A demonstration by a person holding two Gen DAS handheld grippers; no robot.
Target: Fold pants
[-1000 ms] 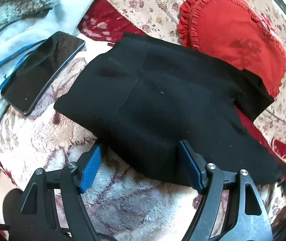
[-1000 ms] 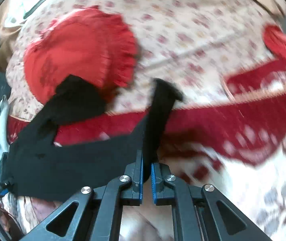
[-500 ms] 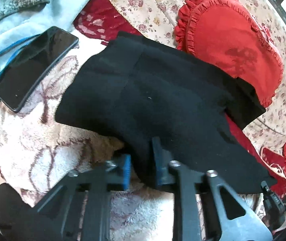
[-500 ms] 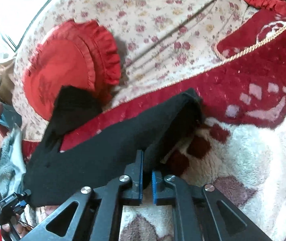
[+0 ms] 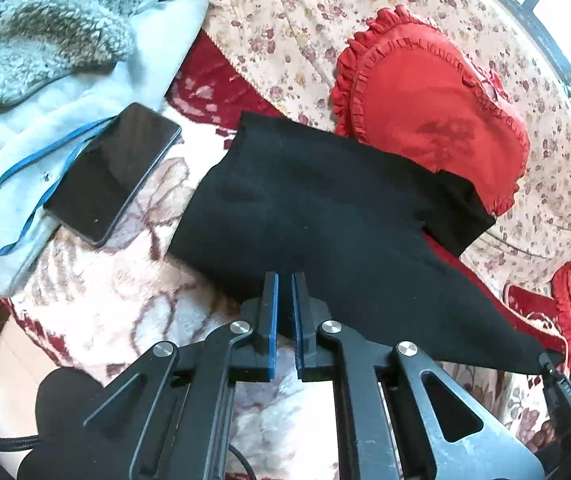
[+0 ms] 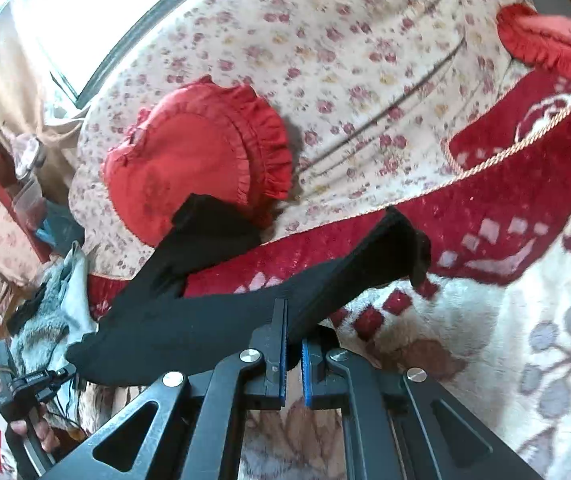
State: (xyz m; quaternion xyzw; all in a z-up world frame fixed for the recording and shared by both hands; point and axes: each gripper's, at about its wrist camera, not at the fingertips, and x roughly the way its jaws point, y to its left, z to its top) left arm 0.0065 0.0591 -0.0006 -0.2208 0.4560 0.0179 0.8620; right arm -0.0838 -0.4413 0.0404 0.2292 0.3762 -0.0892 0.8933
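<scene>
Soft floral blankets (image 5: 133, 292) cover the bed where the black pants (image 5: 325, 216) lie, their far leg touching the red heart cushion (image 5: 437, 120). A second ago the left gripper (image 5: 283, 300) stood spread at the near hem; now it is pinching that hem, while the right gripper (image 6: 293, 340) keeps its pinch on the other end. Both ends held, a fold can likely begin. Left of the cushion, a phone (image 5: 113, 172) lies near the pants.

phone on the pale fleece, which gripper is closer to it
Left. The left gripper grips the pants edge just right of the phone; the right gripper holds the far end.
</scene>
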